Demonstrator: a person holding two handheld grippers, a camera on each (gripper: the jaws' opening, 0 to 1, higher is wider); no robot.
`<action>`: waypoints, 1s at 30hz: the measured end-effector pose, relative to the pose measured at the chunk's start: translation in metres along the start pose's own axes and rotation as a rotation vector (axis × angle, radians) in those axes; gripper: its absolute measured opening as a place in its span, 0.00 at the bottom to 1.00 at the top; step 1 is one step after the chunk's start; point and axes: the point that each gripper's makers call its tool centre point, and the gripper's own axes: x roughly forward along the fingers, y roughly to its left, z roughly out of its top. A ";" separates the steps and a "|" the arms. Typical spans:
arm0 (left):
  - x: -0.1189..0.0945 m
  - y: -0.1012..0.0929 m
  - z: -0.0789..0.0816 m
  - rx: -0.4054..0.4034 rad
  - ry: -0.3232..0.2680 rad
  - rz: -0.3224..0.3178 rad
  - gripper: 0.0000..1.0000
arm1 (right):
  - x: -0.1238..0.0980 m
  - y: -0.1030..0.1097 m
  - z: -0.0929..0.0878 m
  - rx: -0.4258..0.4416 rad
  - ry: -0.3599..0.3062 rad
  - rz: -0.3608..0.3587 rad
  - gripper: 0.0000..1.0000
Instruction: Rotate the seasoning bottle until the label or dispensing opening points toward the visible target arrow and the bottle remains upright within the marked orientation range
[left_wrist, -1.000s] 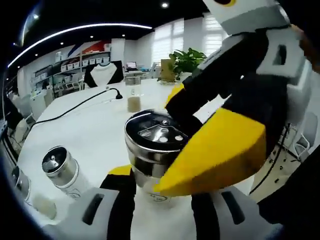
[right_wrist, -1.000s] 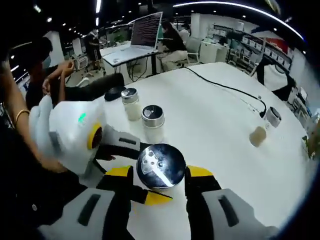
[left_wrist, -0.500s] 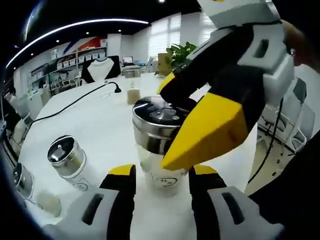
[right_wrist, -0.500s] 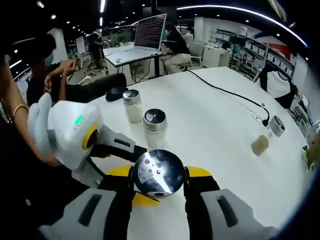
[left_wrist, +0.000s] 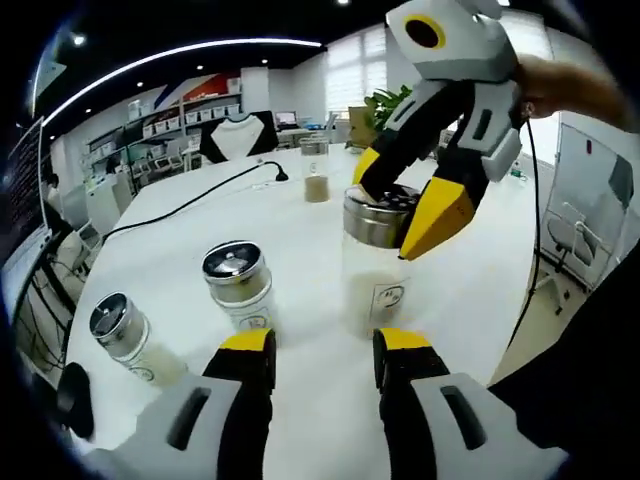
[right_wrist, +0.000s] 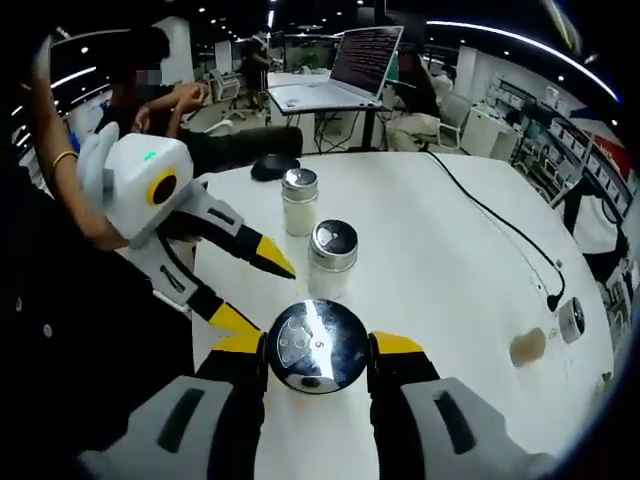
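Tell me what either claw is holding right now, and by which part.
The right claw grips the seasoning bottle by its metal cap. The left claw holds nothing.

My right gripper (right_wrist: 318, 350) straddles the steel-capped glass seasoning bottle (right_wrist: 318, 346); two smaller steel-capped shakers (right_wrist: 332, 256) stand beyond it.

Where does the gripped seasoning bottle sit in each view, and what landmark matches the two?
Left gripper view: bottle right of centre, the right gripper closed on its lid.
Right gripper view: bottle at bottom centre, lid up.
Shared landmark: black cable across the white table.
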 end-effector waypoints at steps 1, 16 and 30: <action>0.002 0.007 -0.001 -0.020 0.000 0.018 0.43 | 0.001 -0.001 0.001 -0.004 0.001 0.003 0.37; 0.037 0.051 0.027 -0.087 -0.062 0.123 0.46 | 0.001 -0.003 0.000 0.007 0.010 0.001 0.37; 0.035 0.049 0.024 -0.147 -0.081 0.172 0.36 | 0.001 -0.003 0.000 0.006 0.004 0.009 0.37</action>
